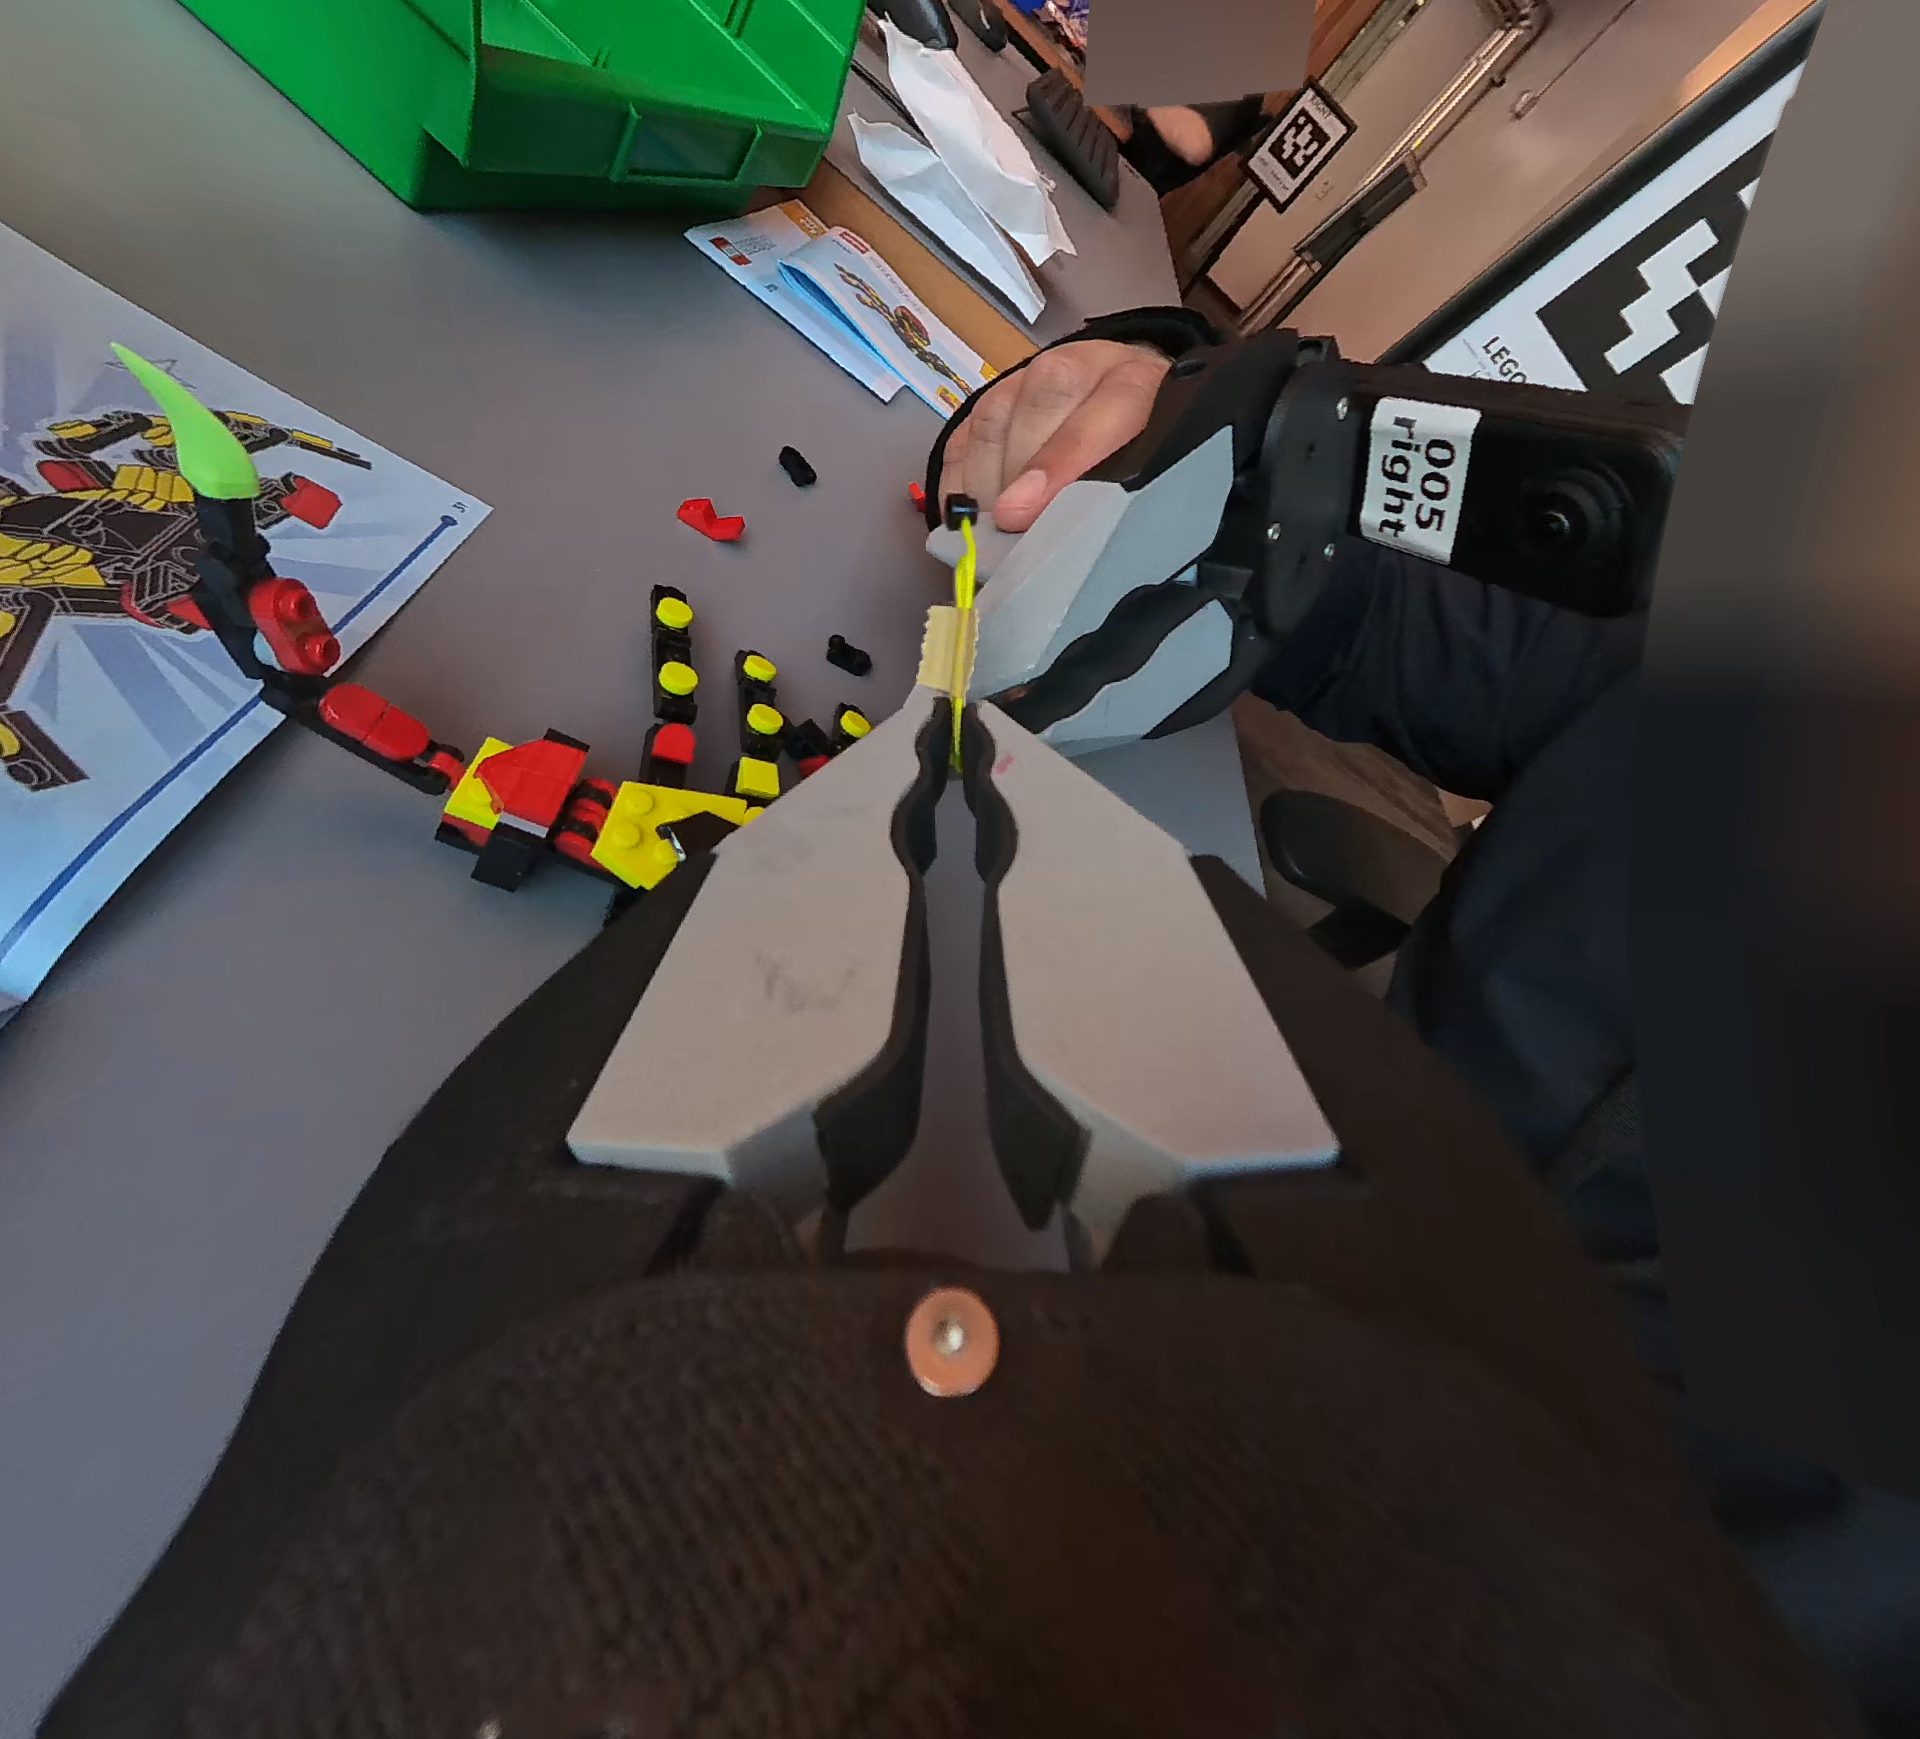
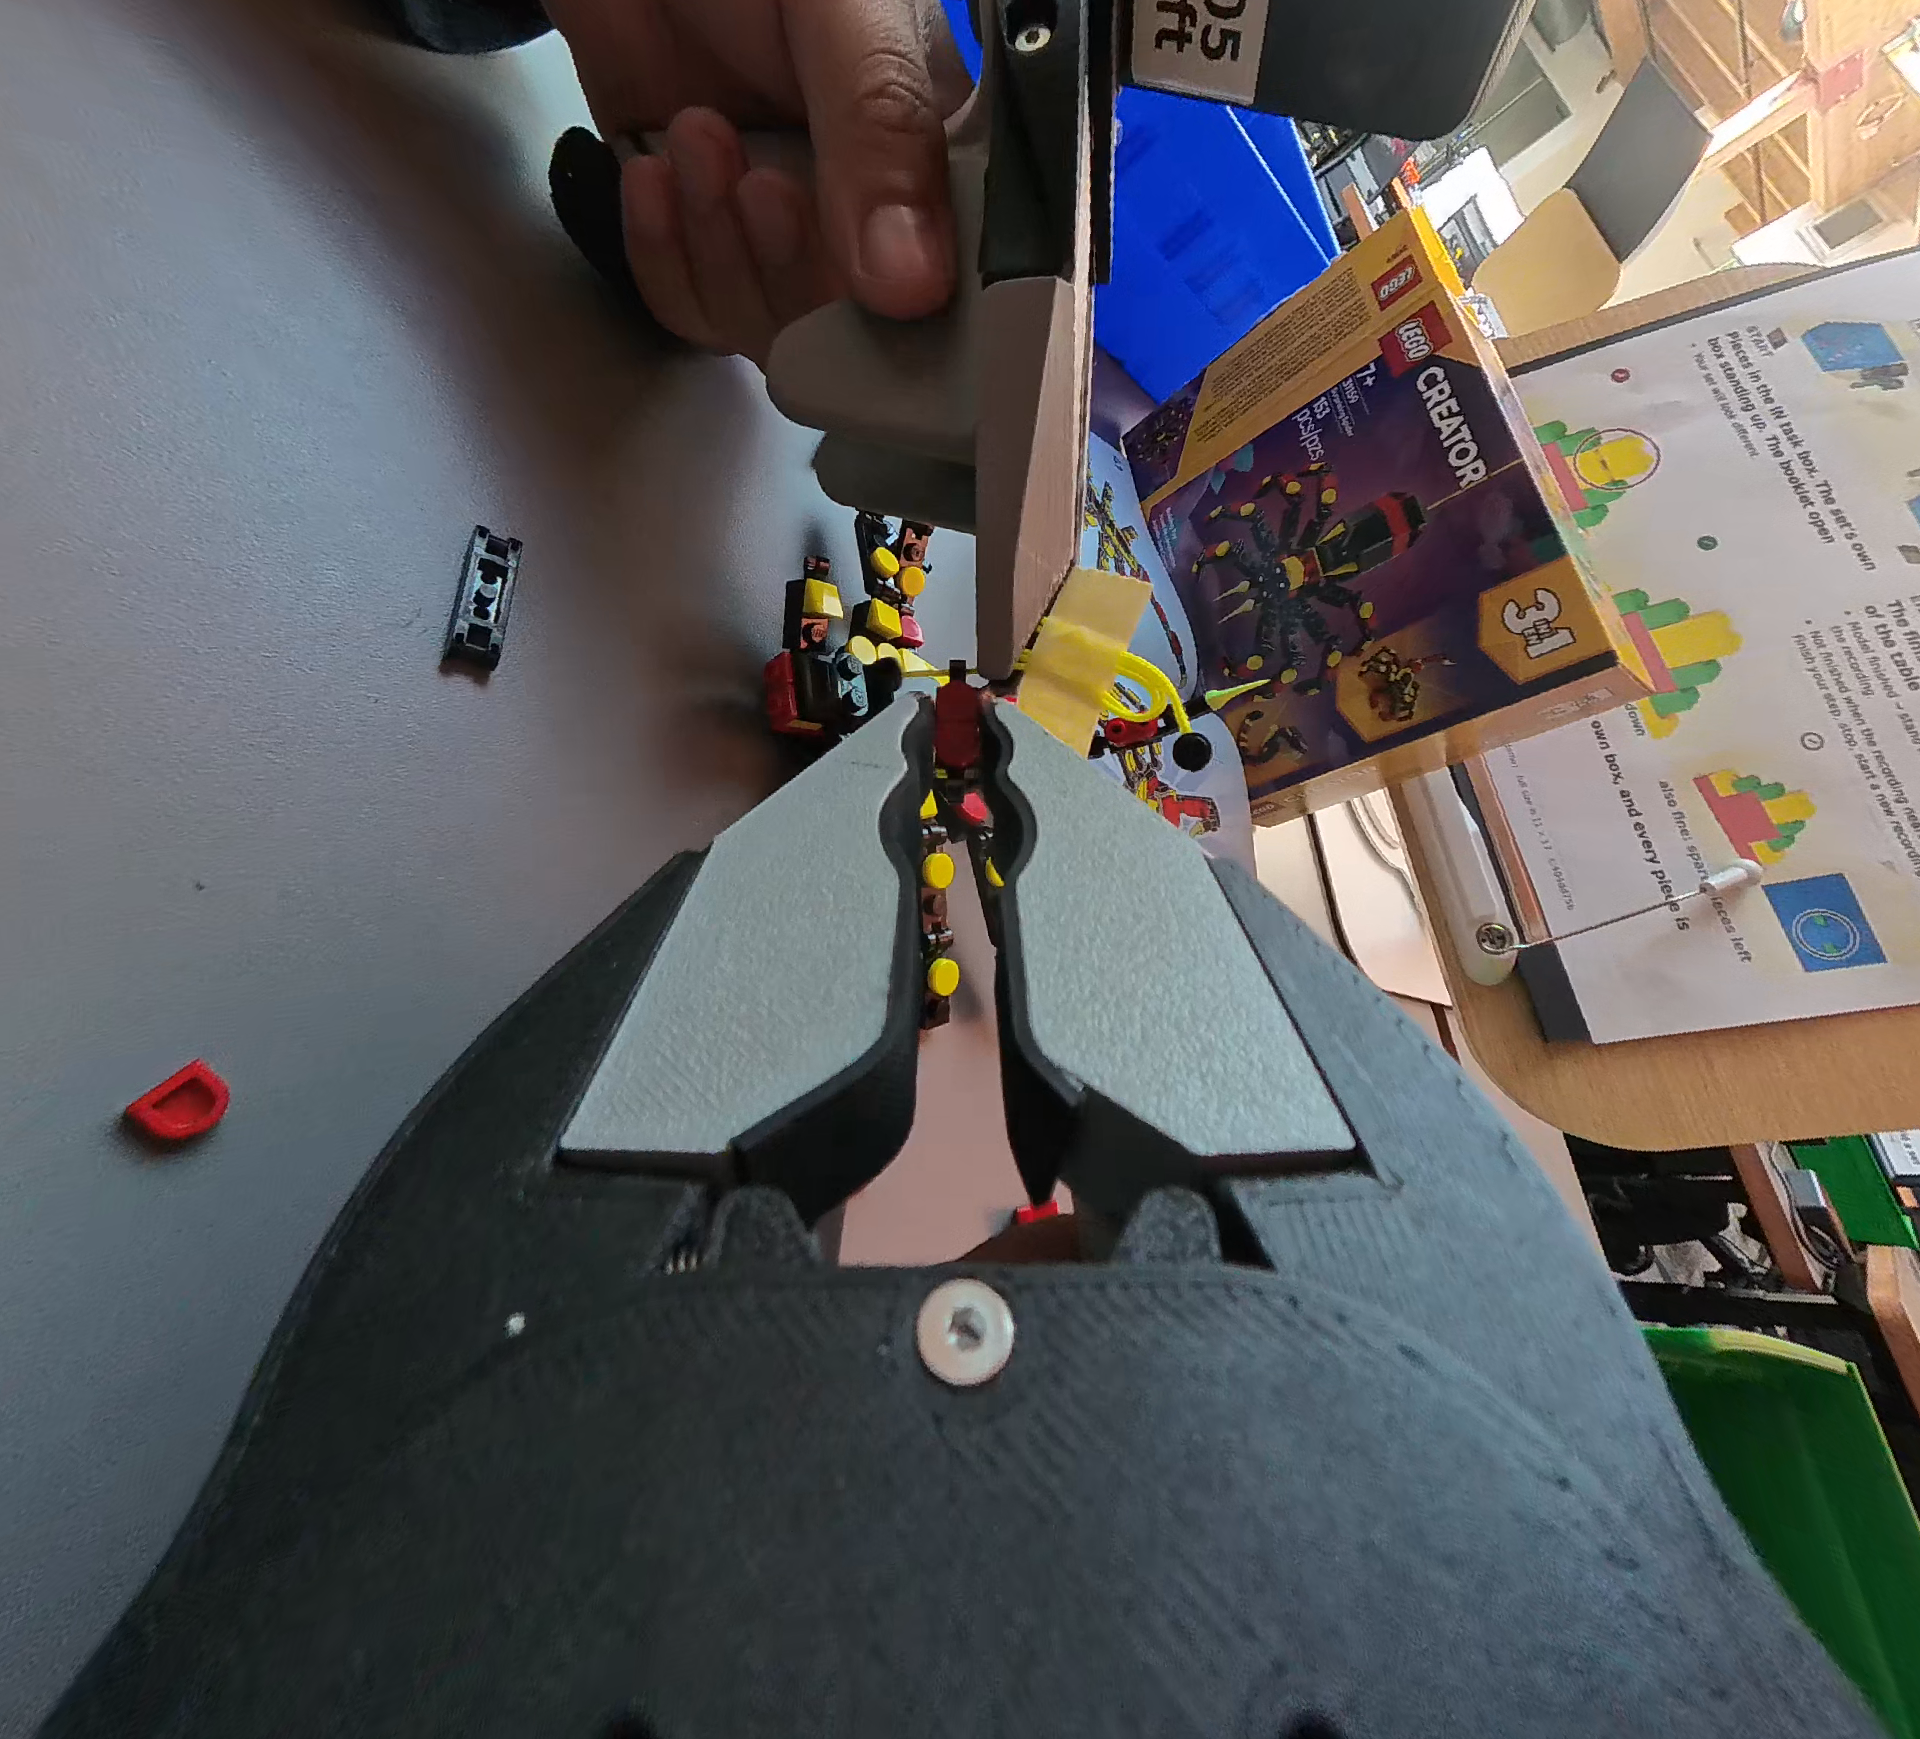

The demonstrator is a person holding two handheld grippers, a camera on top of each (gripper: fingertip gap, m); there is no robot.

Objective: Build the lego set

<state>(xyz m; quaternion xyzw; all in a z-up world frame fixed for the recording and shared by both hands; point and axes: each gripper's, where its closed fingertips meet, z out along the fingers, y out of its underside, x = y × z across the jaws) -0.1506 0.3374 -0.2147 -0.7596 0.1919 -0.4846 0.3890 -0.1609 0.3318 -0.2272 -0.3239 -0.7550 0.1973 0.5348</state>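
My left gripper [image 1: 948, 725] is shut on a thin yellow-green lego whip [image 1: 966, 562] that sticks up past its taped tips. My right gripper [image 2: 958, 721] is shut on a red and black leg piece [image 2: 956, 728] with yellow studs. The two grippers meet tip to tip above the table; the left fingers [image 2: 1023, 494] come down onto the leg's end. The right fingers [image 1: 1101, 526] show in the left wrist view, held by a hand. The part-built red, yellow and black model [image 1: 561, 801] with a green stinger [image 1: 192, 427] lies on the table beside several leg segments [image 1: 673, 655].
A green bin [image 1: 499, 6] stands at the back left, a printed sheet [image 1: 135, 702] under the model's tail, a booklet [image 1: 842, 297] and white bags [image 1: 966, 151] behind. Loose red [image 1: 712, 517] [image 2: 177, 1102] and black [image 2: 483, 598] pieces lie around. The set's box [image 2: 1382, 526] leans on a board. Only a small space, under 4 cm, lies between the two pairs of fingers.
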